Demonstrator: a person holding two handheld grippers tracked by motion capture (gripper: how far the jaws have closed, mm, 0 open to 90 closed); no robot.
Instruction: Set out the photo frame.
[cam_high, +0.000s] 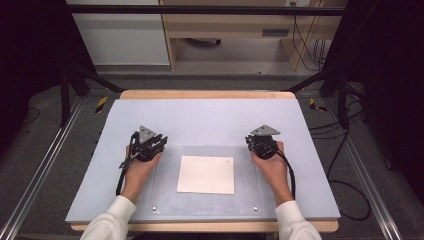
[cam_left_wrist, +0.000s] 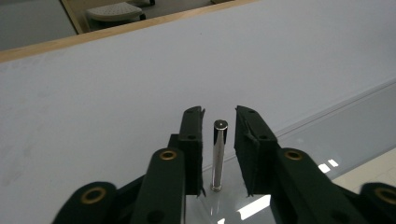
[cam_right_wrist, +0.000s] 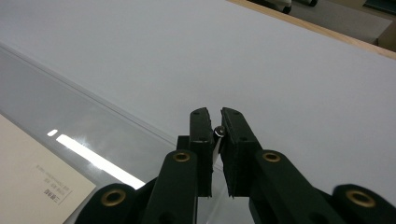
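Nearest my side of the tabletop (cam_high: 200, 120), two small studs (cam_high: 154, 207) sat in the front corners of one clear plate (cam_high: 245, 170). One sheet of paper (cam_high: 206, 174) lay flat at the middle of the plate.

Farther out, at the plate's back corners, two slim metal pins stood upright, one at each of my two claws. My left claw (cam_left_wrist: 219, 114) was released: the left pin (cam_left_wrist: 218, 156) stood between its jaws with a gap on either side. My right claw (cam_right_wrist: 220, 114) was clenched on the right pin (cam_right_wrist: 219, 131), and just the pin's top showed between the pads.

I judged the pins to be stiff, light, smooth and likely slippery, so the pads had to close squarely on the shaft, below the tip, without tilting it. The plate looked rigid and glossy, and probably easy to scratch. I thought the pins the best holds, since its flat edges offered little to pinch.
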